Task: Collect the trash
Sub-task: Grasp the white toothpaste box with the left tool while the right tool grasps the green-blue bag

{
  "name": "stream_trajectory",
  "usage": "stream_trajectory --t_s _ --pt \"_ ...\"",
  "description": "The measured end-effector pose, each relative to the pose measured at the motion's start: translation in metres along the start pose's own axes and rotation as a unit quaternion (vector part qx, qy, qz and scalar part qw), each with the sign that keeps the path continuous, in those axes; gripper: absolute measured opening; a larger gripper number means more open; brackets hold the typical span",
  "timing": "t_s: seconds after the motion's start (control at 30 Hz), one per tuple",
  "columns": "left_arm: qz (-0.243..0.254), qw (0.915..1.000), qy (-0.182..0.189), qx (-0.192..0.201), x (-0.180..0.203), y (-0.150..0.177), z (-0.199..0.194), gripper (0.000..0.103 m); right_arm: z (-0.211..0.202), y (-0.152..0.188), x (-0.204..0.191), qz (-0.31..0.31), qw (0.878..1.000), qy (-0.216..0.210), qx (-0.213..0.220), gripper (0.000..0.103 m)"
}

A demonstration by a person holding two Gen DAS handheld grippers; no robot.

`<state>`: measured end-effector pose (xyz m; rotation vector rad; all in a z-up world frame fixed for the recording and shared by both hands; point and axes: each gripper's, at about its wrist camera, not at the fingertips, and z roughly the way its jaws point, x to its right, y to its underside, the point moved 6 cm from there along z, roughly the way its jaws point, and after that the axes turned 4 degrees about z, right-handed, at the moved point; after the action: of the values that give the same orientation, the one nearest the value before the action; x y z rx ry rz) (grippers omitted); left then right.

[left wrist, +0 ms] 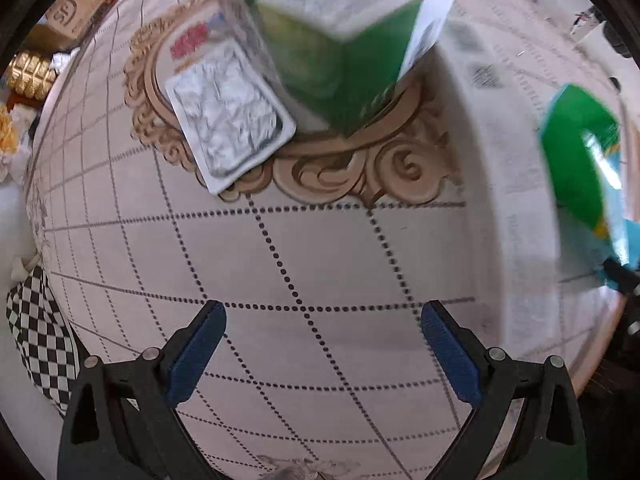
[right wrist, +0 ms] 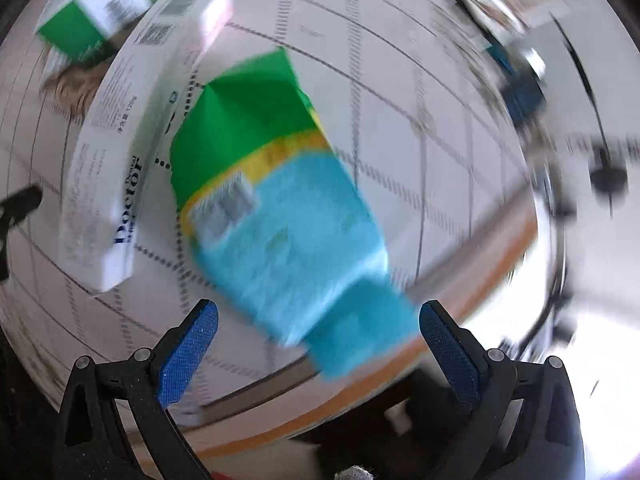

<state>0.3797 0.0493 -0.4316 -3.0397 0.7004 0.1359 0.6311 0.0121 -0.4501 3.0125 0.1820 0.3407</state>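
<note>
Carton (right wrist: 288, 216) lies between spread right gripper (right wrist: 318, 320) fingers.

Four pieces of packaging lie on a patterned round tabletop. A silver foil blister pack (left wrist: 230, 114) lies flat on its card with red print at the top edge. Just beside it, touching or overlapping its edge, a green and white carton (left wrist: 340, 44) stands, blurred. A long white carton (right wrist: 120, 152) printed with dark text, including the word "Doctor", lies on its side. Beside that lies a flat box (right wrist: 280, 200), green at one end, turquoise at the other, with a yellow band between, near the table's rim.
</note>
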Motion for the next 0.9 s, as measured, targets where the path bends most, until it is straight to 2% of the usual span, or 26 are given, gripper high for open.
stream_trajectory --t_s 0.1,0.2,0.23,0.27,0.33,0.4,0.47,0.53,0.57,0.67,0.7,0.73,0.83,0.87,0.9 --pt "-0.012 0.9998 -0.003 -0.013 -0.01 0.005 0.013 0.102 0.02 -0.019 -0.005 -0.058 0.998 -0.03 -0.019 0.102" --pt "-0.022 0.9996 0.006 -0.014 -0.018 0.009 0.014 0.102 0.04 -0.028 -0.005 -0.059 0.996 -0.05 -0.034 0.102" --pt "-0.019 0.9997 0.002 -0.014 -0.019 0.01 0.013 0.102 0.041 -0.03 -0.001 -0.047 0.996 -0.068 -0.032 0.102" --pt "-0.017 0.9998 0.003 -0.013 -0.019 0.011 0.01 0.102 0.039 -0.032 0.004 -0.031 0.996 -0.08 -0.025 0.095" --pt "-0.015 0.9998 0.009 -0.005 -0.019 0.01 0.002 0.102 0.037 -0.032 0.024 0.039 0.993 -0.109 -0.016 0.092" --pt "-0.014 0.9996 0.02 0.014 -0.016 0.008 -0.016 0.101 0.038 -0.021 0.045 0.118 0.987 -0.112 -0.01 0.089" --pt "-0.013 0.9989 0.033 0.03 -0.008 0.004 -0.032 0.101 0.042 -0.002 0.065 0.209 0.97 -0.123 -0.019 0.084" --pt "-0.006 0.9974 0.058 0.043 0.005 -0.002 -0.047 0.101 0.049 0.027 0.083 0.319 0.935 -0.148 -0.041 0.084" --pt "-0.002 0.9966 0.068 0.045 0.013 -0.007 -0.052 0.101 0.053 0.044 0.093 0.372 0.913 -0.159 -0.043 0.084" --pt "0.024 0.9953 0.085 0.041 0.041 -0.023 -0.054 0.099 0.062 0.082 0.113 0.482 0.862 -0.149 -0.043 0.084" --pt "0.035 0.9955 0.08 0.035 0.05 -0.03 -0.05 0.099 0.064 0.093 0.116 0.508 0.846 -0.153 -0.041 0.084" --pt "0.041 0.9956 0.078 0.031 0.058 -0.035 -0.047 0.099 0.066 0.098 0.118 0.527 0.835 -0.157 -0.039 0.084" --pt "0.053 0.9963 0.067 0.013 0.074 -0.05 -0.035 0.099 0.068 0.105 0.121 0.546 0.823 -0.154 -0.034 0.084" --pt "0.054 0.9966 0.061 0.012 0.074 -0.053 -0.032 0.091 0.068 0.106 0.123 0.547 0.823 -0.15 -0.033 0.084" --pt "0.054 0.9968 0.057 0.013 0.073 -0.056 -0.031 0.076 0.066 0.121 0.111 0.549 0.822 -0.148 -0.03 0.084"
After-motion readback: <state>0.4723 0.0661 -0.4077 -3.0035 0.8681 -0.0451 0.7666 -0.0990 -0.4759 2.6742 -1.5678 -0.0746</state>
